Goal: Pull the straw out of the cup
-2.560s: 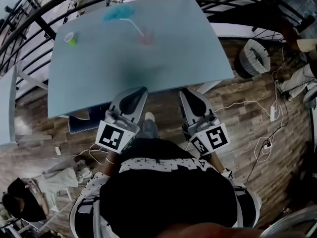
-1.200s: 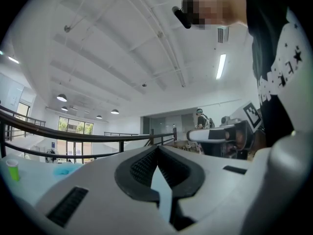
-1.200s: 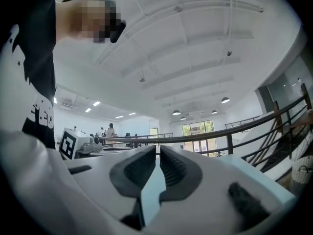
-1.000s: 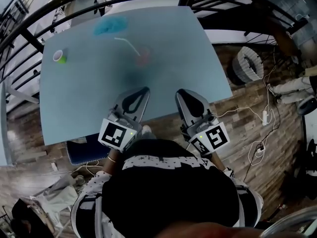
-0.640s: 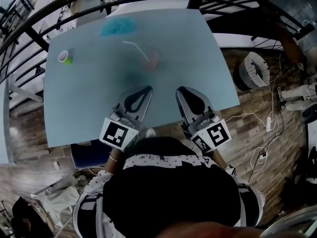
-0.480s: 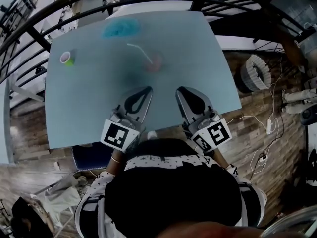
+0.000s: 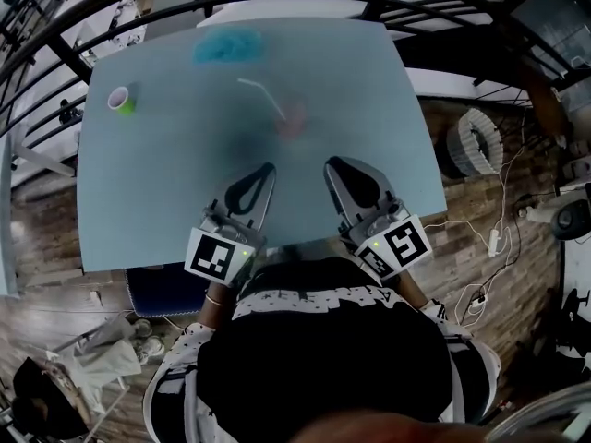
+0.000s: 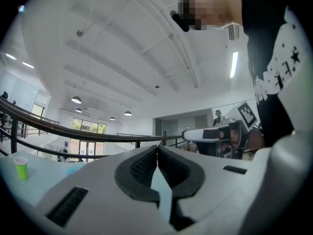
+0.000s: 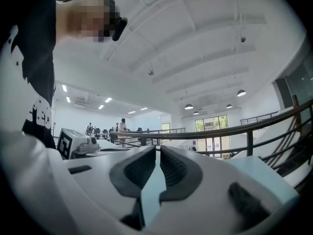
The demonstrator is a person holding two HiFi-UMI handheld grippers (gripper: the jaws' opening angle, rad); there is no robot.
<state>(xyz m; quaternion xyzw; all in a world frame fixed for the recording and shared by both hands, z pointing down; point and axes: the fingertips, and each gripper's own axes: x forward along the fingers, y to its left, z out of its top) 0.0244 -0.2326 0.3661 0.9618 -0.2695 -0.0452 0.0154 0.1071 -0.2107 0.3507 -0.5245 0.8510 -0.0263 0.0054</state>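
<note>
I'm holding two grippers, left gripper (image 7: 269,167) and right gripper (image 7: 331,161), both clenched empty, side by side and pointing forward over the table (image 7: 166,201) near its front edge, while ahead one straw (image 7: 261,95) is leaning leftward out of one pinkish cup (image 7: 292,118) mid-table, one green cup (image 7: 121,99) and one blue bundle (image 7: 228,46) sitting farther off.
</note>
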